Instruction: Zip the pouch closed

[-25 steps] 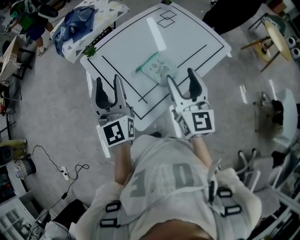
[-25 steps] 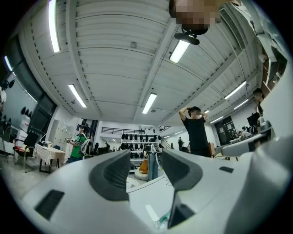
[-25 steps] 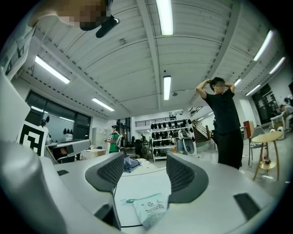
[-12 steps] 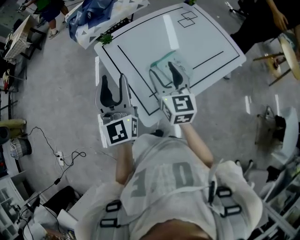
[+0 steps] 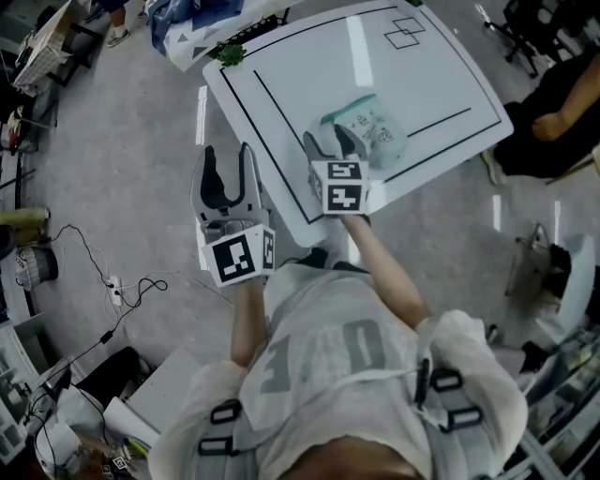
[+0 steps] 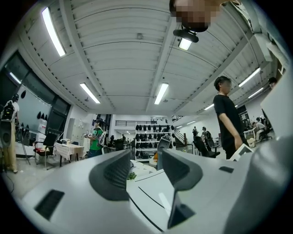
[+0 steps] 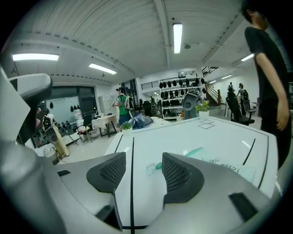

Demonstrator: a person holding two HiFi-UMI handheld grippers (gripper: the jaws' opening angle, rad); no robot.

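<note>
A pale, printed pouch [image 5: 375, 129] lies flat on the white table [image 5: 431, 66], with its green zipper edge [image 5: 345, 103] on the far-left side. My right gripper [image 5: 330, 142] hovers open over the pouch's near-left end, with nothing between its fingers. In the right gripper view the pouch [image 7: 226, 165] and its green zipper edge [image 7: 194, 152] lie just beyond the right gripper [image 7: 144, 171], partly hidden by one finger. My left gripper [image 5: 225, 173] is open and empty, held off the table's left edge over the floor. In the left gripper view the left gripper [image 6: 142, 171] faces the table's surface [image 6: 153, 185].
Black lines and a small square outline [image 5: 405, 33] mark the table. A small green plant [image 5: 230, 54] sits at its far-left corner, beside another table with blue cloth [image 5: 192, 14]. A person in black [image 5: 562, 98] is at the right. Cables [image 5: 122, 291] lie on the floor.
My right gripper has moved forward and left, from the table's near edge to over the pouch's near-left end. The left gripper has stayed about where it was, open.
</note>
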